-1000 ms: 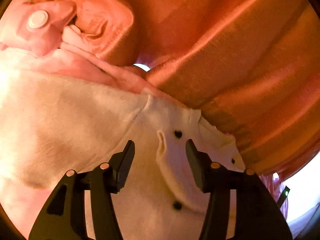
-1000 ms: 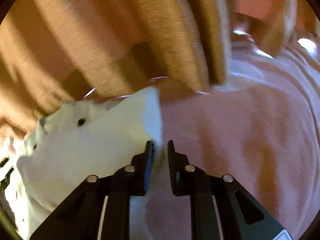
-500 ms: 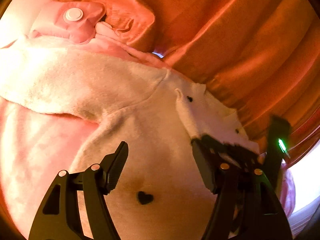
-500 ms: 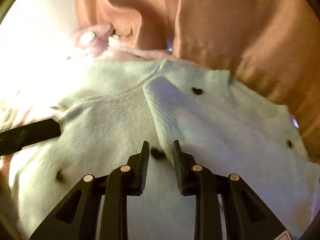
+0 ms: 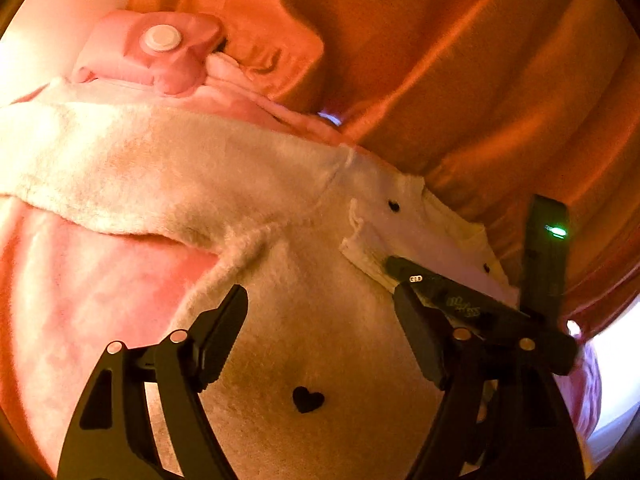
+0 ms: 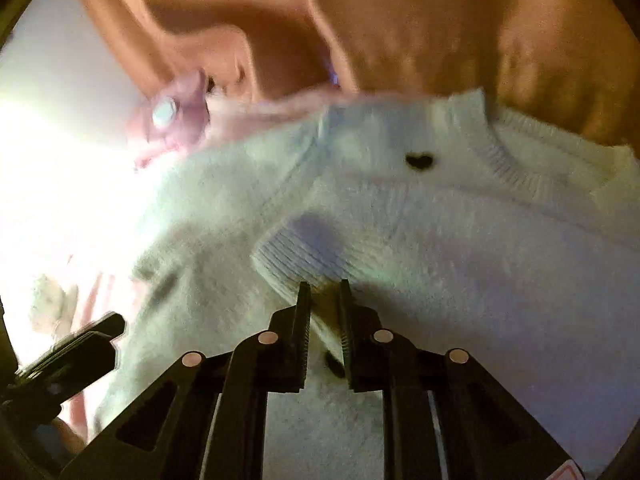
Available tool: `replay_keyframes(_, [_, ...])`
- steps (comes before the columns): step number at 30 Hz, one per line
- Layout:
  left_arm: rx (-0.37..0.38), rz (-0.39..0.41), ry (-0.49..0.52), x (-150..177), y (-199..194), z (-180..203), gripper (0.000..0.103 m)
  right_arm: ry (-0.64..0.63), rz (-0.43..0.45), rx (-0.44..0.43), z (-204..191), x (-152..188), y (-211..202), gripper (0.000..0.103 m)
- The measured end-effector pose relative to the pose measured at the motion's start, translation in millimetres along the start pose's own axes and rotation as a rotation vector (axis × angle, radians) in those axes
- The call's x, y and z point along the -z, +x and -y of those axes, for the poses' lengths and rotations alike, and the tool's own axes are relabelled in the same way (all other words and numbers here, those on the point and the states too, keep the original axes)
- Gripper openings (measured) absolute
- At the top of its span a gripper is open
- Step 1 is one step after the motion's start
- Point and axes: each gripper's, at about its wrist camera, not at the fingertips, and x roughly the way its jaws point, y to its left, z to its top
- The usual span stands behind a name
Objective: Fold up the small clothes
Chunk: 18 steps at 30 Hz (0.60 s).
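- Left wrist view: our left tool [image 5: 320, 336] hangs over the front of a small white sweater [image 5: 304, 320] dotted with black hearts. Its jaws have just been opening and stand wide apart, gripping nothing; only flat knit lies beneath the gap.
- The sweater rests on a pink blanket [image 5: 92, 292], with orange fabric [image 5: 460, 60] behind. Its collar points away from us and to the right, so the long axis runs from our tool toward the upper right. One sleeve [image 5: 120, 184] stretches far out to the left, crosswise to the body.
- The right tool [image 5: 404, 270] enters from the right, its tips at the ribbed cuff [image 5: 368, 254] of the other sleeve, already folded across the chest.
- Right wrist view: our right tool [image 6: 323, 300] has just been closing, its jaws nearly together on the lower edge of that cuff [image 6: 308, 258], and appears to pinch the knit.
- Here the collar [image 6: 508, 160] lies ahead and right, and the left tool [image 6: 76, 344] sits at far left.
- We judge the left tool nearer the outstretched sleeve, which lies to its left.
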Motion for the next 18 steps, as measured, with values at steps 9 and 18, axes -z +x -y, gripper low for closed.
replay_keyframes(9, [-0.082,0.041,-0.208,-18.5,-4.1,-51.6,0.081,-0.048,0.0,0.139,-21.0,10.7,-20.7,0.018])
replay_keyframes(18, [-0.525,0.233,-0.54,-48.0,-46.2,-179.5,0.086,-0.088,0.096,0.221,-9.2,100.9,-126.1,0.05])
